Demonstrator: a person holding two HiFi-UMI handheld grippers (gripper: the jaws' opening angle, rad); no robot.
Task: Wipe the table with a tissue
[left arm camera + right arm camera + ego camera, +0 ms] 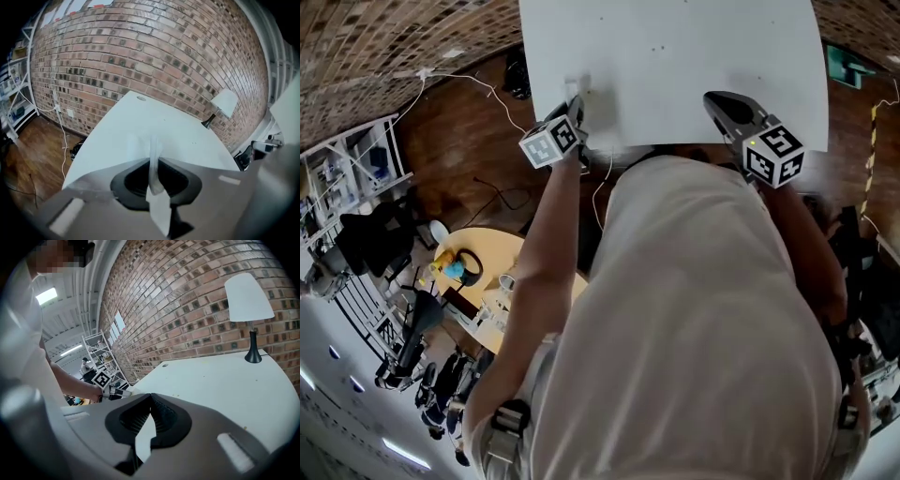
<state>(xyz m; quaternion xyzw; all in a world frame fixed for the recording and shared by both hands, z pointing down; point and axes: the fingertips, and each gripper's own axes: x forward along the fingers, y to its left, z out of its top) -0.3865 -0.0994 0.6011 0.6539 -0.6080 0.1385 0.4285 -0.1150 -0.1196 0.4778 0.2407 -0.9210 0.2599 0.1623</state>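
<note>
Two grippers low in frame: left gripper (153, 160) pinches tissue (159, 208) at table's (694, 66) near-left edge; right gripper (151, 397) pressed together, empty. Wipe looks barely begun. Next: press tissue flat, sweep toward lamp (248, 301).

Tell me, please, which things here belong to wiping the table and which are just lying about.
For the job: tissue, pinched in the left gripper; white table.
Lying about: lamp on that table; round wooden side table; shelving unit.
</note>
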